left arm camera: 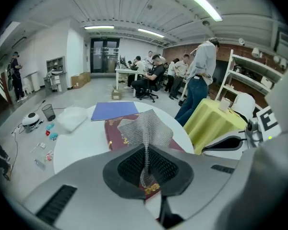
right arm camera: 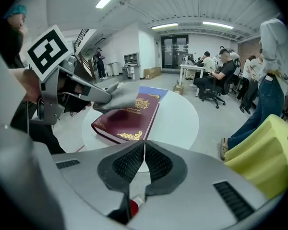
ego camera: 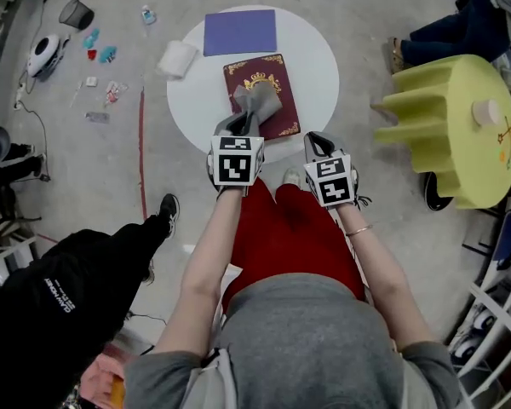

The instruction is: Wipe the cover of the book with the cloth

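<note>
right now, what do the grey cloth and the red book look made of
Cloth: looks like a soft open-mesh knit, matte grey; a fine grid shows and it drapes in folds.
Book: seemingly a hardcover in maroon leather-look or cloth-covered board with gold-stamped ornaments; it has a stiff thick edge and a faint sheen. The exact covering is unclear.

Grey open-mesh cloth [left arm camera: 146,128], matt maroon book [ego camera: 268,68] with gilt embossing, smooth white table [ego camera: 315,66]

Grey floor [ego camera: 383,228], round white table [ego camera: 319,66], yellow stool [ego camera: 447,122].
</note>
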Tool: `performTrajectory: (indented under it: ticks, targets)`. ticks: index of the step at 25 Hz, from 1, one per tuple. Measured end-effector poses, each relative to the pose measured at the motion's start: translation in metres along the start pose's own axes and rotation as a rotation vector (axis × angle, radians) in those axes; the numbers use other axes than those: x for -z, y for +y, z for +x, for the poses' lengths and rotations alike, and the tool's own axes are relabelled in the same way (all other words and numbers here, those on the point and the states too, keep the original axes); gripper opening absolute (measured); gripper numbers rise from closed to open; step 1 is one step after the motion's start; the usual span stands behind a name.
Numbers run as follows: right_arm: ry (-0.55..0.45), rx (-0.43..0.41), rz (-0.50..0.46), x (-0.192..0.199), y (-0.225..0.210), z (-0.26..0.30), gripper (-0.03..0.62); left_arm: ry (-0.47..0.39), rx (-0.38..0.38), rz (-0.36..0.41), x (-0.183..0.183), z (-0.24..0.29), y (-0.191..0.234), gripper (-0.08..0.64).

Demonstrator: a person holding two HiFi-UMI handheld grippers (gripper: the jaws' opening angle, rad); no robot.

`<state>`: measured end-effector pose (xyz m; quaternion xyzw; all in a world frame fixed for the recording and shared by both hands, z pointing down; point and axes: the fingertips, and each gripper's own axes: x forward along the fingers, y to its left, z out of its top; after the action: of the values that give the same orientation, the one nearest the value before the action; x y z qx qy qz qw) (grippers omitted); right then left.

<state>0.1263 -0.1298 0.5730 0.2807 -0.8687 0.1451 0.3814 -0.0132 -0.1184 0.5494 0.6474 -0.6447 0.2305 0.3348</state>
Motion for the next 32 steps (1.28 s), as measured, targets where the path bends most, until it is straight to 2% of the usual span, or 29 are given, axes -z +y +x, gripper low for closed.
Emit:
performTrajectory:
  ticks: [7,13,20,32]
  targets:
    - [-0.015,0.017,0.036,0.010,-0.010,-0.013,0.029,0.039,0.108,0.078,-0.001,0.020,-0.064,0.025]
    - [-0.015,0.034,0.061,0.013,-0.022,-0.014,0.029,0.085,0.154,0.108,0.018,0.033,-0.085,0.025]
    - [-0.010,0.042,0.044,0.007,-0.018,-0.003,0.029,0.117,0.155,0.061,0.040,0.024,-0.071,0.025]
    - [-0.001,-0.019,-0.084,-0.021,0.025,0.022,0.029,0.104,0.067,-0.085,0.066,-0.008,-0.009,0.025]
